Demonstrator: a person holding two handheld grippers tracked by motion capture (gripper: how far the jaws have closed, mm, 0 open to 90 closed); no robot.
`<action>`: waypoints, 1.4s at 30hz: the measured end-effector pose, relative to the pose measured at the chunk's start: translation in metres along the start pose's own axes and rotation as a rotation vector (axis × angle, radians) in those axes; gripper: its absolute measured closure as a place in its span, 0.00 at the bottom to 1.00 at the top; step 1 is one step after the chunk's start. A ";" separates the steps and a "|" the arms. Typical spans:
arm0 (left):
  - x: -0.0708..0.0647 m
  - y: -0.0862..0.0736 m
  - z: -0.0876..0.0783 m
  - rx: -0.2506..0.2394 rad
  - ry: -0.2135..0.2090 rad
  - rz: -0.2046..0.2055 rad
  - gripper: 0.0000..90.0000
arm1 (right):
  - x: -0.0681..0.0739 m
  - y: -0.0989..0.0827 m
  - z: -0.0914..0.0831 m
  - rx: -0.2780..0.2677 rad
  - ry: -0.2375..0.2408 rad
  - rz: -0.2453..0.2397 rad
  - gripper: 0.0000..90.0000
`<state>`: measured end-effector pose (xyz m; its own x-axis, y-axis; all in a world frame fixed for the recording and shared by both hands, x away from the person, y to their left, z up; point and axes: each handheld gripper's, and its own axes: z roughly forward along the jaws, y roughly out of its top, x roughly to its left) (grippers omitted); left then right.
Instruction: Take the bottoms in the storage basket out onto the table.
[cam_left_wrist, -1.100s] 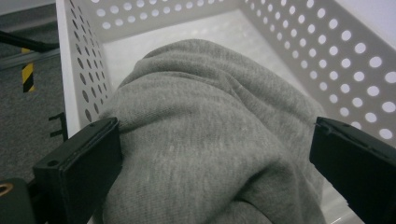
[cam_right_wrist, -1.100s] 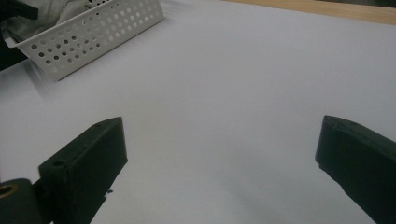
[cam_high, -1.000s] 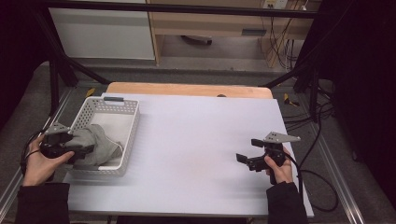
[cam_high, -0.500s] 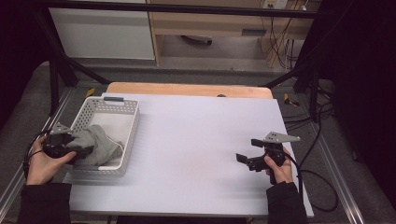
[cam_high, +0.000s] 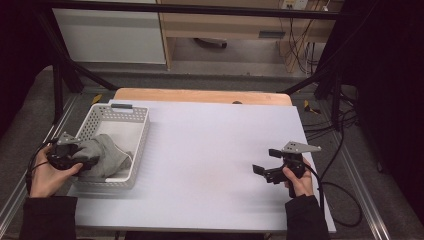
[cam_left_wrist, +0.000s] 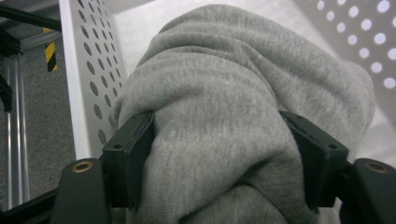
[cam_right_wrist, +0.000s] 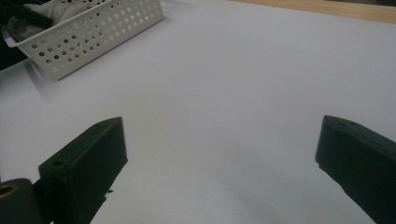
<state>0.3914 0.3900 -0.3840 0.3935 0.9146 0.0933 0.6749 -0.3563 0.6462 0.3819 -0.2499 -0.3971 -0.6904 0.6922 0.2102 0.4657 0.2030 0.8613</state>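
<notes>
In the white basket (cam_high: 140, 131), the left claw (cam_left_wrist: 219, 154), just closing, pinches the grey cloth (cam_left_wrist: 233, 102).

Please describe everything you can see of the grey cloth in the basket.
The grey cloth is a soft knitted fabric, like sweatshirt material, bunched into a rounded heap with folds. It lies in the near end of the white perforated basket at the table's left side, partly over its near rim. The left gripper has just been closing on it: in the left gripper view both black jaws press into a fold between them. A thin pale cord seems to hang from it.
</notes>
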 end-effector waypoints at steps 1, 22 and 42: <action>0.000 0.000 0.000 0.002 0.000 -0.005 0.35 | 0.000 0.000 0.000 0.000 0.001 0.000 0.03; -0.001 0.003 0.000 0.027 -0.020 -0.023 0.59 | 0.000 0.000 0.000 -0.002 0.002 0.001 0.03; -0.002 0.006 -0.002 0.005 -0.036 -0.028 0.74 | 0.000 0.000 -0.001 -0.003 0.002 0.003 0.03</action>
<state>0.3933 0.3860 -0.3790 0.3965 0.9168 0.0476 0.6892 -0.3315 0.6443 0.3815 -0.2507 -0.3963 -0.6899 0.6916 0.2139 0.4661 0.1983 0.8622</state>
